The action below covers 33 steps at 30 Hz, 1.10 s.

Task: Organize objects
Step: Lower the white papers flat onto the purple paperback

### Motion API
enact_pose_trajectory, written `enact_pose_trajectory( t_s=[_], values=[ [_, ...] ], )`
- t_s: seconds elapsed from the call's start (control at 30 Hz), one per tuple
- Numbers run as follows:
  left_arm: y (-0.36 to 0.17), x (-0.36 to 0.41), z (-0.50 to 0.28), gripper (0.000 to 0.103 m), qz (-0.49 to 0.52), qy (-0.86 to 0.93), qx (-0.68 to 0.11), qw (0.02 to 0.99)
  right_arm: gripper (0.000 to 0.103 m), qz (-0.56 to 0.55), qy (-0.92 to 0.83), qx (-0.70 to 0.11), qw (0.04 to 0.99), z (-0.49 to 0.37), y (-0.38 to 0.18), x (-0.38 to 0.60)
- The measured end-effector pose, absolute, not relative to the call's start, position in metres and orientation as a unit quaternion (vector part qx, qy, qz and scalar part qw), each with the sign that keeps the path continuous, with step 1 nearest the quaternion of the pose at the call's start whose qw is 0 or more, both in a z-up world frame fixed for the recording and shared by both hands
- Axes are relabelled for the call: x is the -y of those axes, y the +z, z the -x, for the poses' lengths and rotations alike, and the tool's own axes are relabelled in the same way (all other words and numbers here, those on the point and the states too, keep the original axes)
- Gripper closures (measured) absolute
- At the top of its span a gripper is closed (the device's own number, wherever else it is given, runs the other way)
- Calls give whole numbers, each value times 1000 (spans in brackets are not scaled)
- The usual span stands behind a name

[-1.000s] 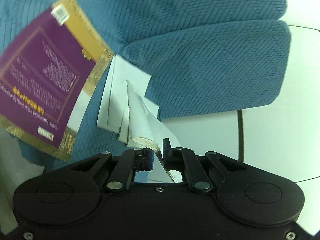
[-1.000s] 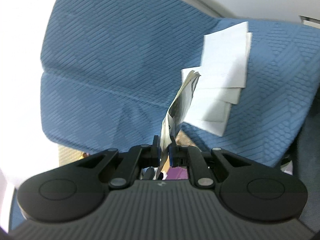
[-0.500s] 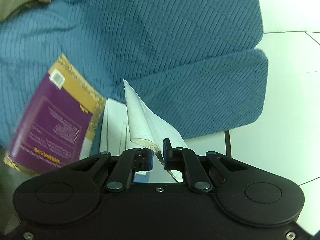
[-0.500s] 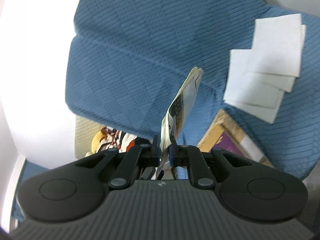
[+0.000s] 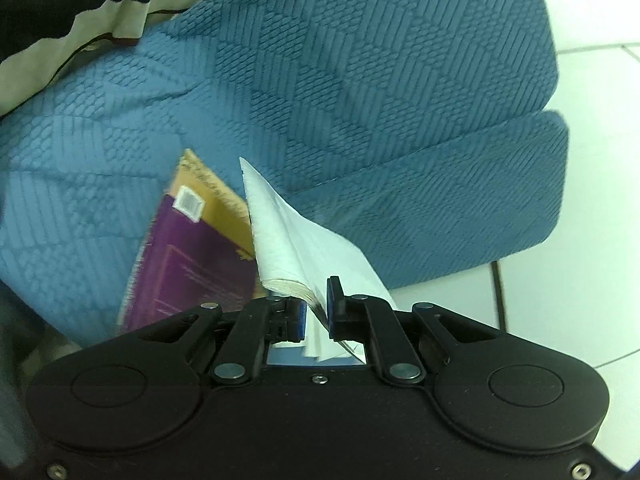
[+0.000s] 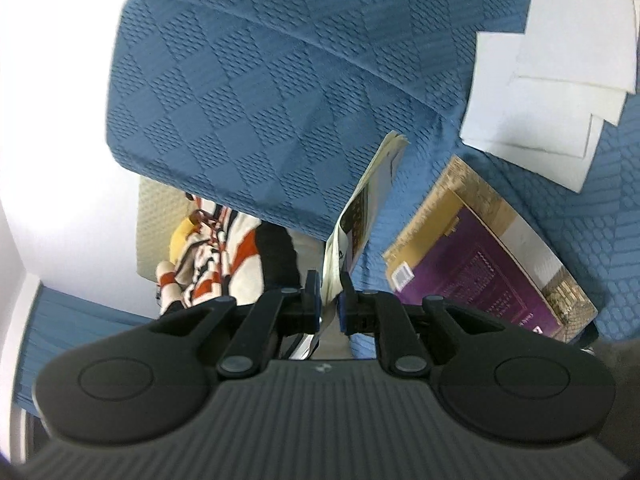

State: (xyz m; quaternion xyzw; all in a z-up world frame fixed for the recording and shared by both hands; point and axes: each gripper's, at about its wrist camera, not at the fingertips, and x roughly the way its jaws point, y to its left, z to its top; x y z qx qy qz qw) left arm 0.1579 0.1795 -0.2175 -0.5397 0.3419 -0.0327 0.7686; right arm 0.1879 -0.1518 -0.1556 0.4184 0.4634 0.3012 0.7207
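The left gripper [image 5: 316,304] is clamping a white booklet [image 5: 288,240] and the right gripper [image 6: 329,300] a printed leaflet [image 6: 364,216], both carried above the blue sofa [image 5: 360,80]. Next probably comes stacking them by the purple book [image 6: 480,264] near the sofa's front edge.

Sofa cushions [image 5: 360,80] teal-blue w/ woven diamond/check texture, same in right view [image 6: 248,92]. Book [image 5: 192,264] purple cover, gold patterned border, mustard band at top, white barcode label; in right view [image 6: 488,256] also a white strip along the far edge. Loose sheets [image 6: 552,80] plain white. Booklet [image 5: 296,248] white pages, cream edge; magazine [image 6: 368,216] pale w/ dark print. Fabric [image 6: 224,256] striped orange/white/black w/ yellow. Floor [image 5: 592,240] white tiles, dark grout. Hand-held gripper bodies black, blue pads [image 5: 301,314].
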Motion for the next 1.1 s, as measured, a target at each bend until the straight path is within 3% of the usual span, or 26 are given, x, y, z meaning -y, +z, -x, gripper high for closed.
enact_pose_trajectory(
  t_s=[0.43,0.87,1.1],
  values=[
    [-283,-150,-150,93,460,-36,-412,786,91,-369,247,-512,736,-183,-224,150],
    [-311,-138,-147,91,441,-20,-451,776,90,-345,206,-549,733,-179,-269,152],
    [-303,-134,-146,79,420,-21,-461,781,89,-348,203,-549,732,-178,-268,155]
  ],
)
